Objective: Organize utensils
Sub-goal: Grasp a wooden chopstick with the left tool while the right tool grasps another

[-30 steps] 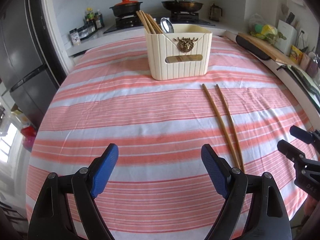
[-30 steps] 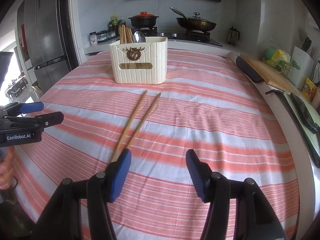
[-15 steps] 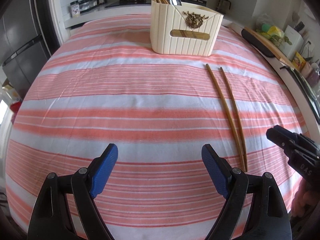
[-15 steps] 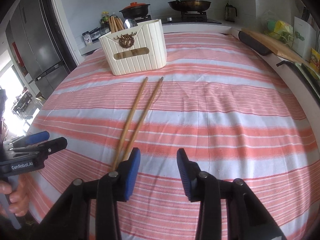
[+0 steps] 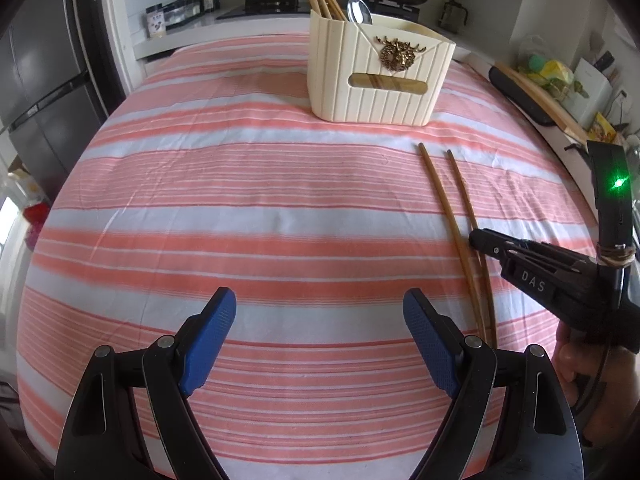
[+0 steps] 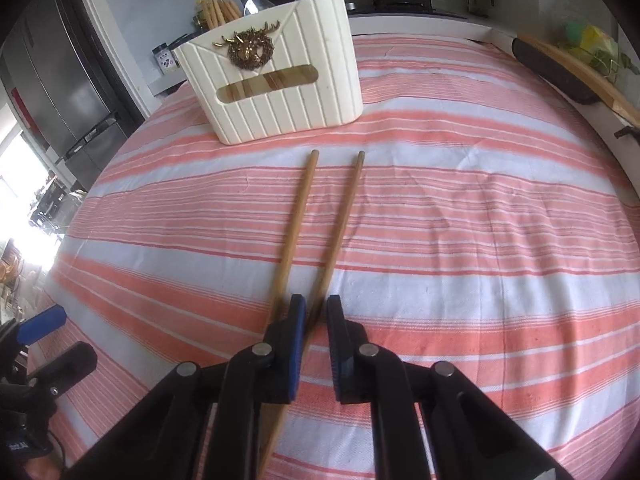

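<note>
1. Plainly visible: two long brown wooden chopsticks (image 6: 316, 236) lie on the striped pink-and-white tablecloth (image 6: 460, 220), far ends apart and pointing toward the cream ribbed utensil holder (image 6: 276, 84), near ends converging.
2. Holder carries a gilt stag emblem; more chopsticks and a spoon (image 5: 359, 10) stand inside.
3. Right gripper (image 6: 316, 312): jaws have just been closing, now nearly together. The right-hand chopstick runs into the narrow gap between the blue pads; the left-hand one passes beneath the left finger. Actual pinch: cannot tell.
4. Left gripper (image 5: 318, 312): jaws spread wide over bare cloth, nothing between, chopsticks just beside its right finger.
</note>
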